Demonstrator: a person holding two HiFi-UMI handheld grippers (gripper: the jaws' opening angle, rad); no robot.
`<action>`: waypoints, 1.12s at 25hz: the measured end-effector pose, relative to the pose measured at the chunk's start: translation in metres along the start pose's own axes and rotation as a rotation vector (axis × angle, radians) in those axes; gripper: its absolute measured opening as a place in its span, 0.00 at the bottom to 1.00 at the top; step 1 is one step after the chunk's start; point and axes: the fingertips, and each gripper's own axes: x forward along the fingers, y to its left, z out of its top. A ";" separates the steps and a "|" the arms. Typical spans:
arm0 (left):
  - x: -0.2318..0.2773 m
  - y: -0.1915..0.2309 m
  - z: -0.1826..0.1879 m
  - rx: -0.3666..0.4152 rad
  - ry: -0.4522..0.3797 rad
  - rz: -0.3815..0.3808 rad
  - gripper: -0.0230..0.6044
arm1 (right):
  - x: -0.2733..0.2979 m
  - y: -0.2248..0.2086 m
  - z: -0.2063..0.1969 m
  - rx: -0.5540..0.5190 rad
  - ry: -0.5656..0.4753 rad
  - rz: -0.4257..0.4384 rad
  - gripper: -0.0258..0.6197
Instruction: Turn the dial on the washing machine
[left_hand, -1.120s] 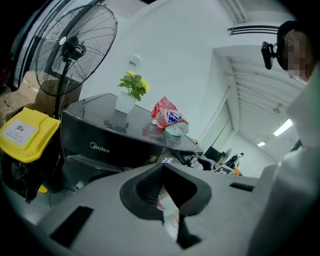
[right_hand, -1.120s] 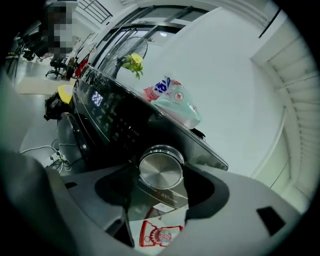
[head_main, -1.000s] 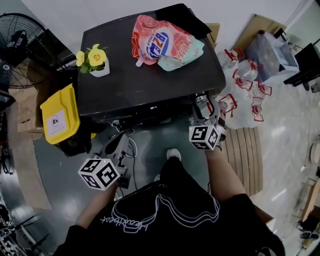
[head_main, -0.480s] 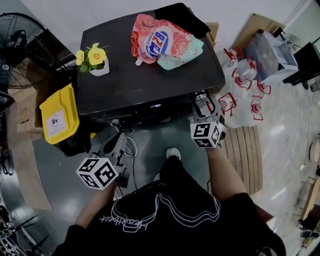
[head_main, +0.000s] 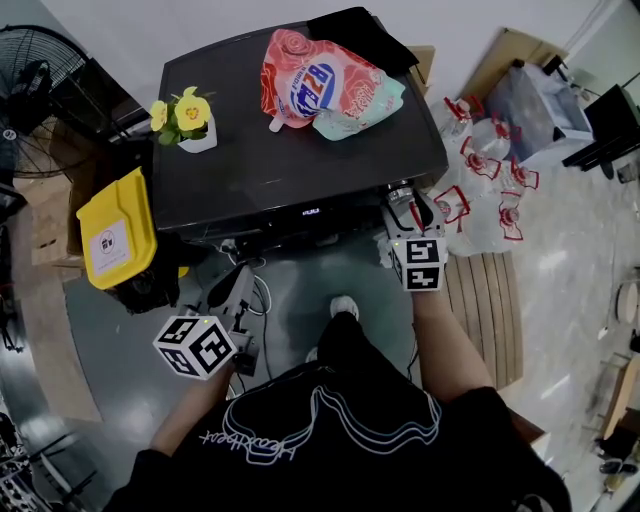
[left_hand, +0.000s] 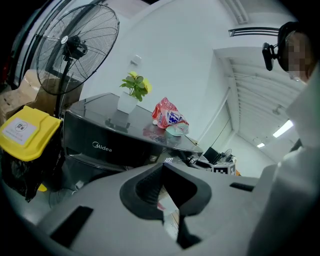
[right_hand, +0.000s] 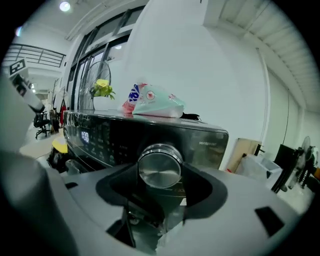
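The black washing machine (head_main: 280, 150) stands in front of me, seen from above in the head view. Its round silver dial (right_hand: 160, 167) sits on the front panel at the right end, and in the head view the dial (head_main: 400, 191) is mostly hidden by the jaws. My right gripper (head_main: 405, 207) is shut on the dial, one pad pressed on each side of it (right_hand: 160, 172). The lit display (right_hand: 84, 136) shows to the dial's left. My left gripper (head_main: 236, 287) hangs low at the machine's left front, shut and empty (left_hand: 162, 167).
On the machine's top lie a pink detergent pouch (head_main: 325, 85), a potted yellow flower (head_main: 190, 120) and a black cloth (head_main: 365, 35). A yellow bin (head_main: 115, 235) and a fan (head_main: 40, 100) stand to the left. Water bottles (head_main: 490, 190) and a wooden pallet (head_main: 490, 310) are to the right.
My right gripper has rolled on the dial: its marker cube has swung to the right and up a little. The left gripper has hardly moved.
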 end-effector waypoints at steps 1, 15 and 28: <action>0.000 0.000 0.000 -0.001 0.000 0.000 0.04 | 0.000 0.000 0.000 0.008 0.000 0.003 0.48; -0.005 0.001 -0.001 -0.006 -0.009 0.003 0.04 | -0.001 -0.003 -0.004 0.304 -0.007 0.066 0.48; -0.017 -0.002 0.004 -0.003 -0.031 0.003 0.04 | -0.002 -0.006 -0.007 0.668 -0.035 0.130 0.48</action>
